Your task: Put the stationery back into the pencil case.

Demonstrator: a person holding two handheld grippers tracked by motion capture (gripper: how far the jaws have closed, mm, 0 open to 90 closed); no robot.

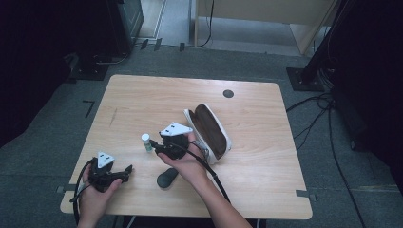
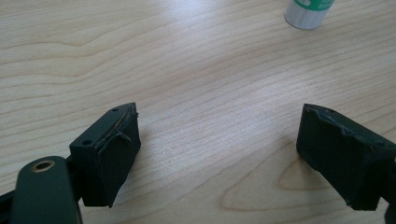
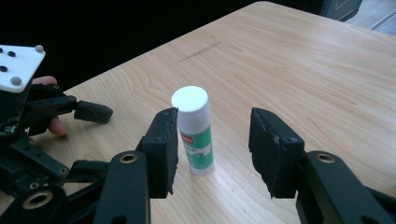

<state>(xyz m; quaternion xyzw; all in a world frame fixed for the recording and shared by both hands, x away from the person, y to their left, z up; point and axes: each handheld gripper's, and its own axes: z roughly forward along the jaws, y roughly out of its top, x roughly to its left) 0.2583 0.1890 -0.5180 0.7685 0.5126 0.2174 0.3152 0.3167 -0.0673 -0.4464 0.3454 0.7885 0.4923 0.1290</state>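
A white glue stick [image 3: 194, 135] with a green label stands upright on the wooden table [image 1: 142, 99]. My right gripper [image 3: 214, 139] is open, and the stick stands just at its fingertips, close to the left jaw, with a clear gap to the right one. In the high view the right gripper [image 1: 154, 145] points left at the glue stick [image 1: 146, 141]. Near the table's front left corner my left gripper [image 1: 127, 170] lies low over the wood. Its jaws [image 2: 222, 135] are open wide with bare wood between them, and the glue stick's base [image 2: 308, 11] shows beyond them.
An open white glasses case [image 1: 211, 130] with a brown lining lies right of the right hand. A dark oval object [image 1: 167, 178] sits on the table under the right forearm. A black round cap [image 1: 228, 93] marks the far side. The left gripper's finger [image 3: 93, 112] shows in the right gripper view.
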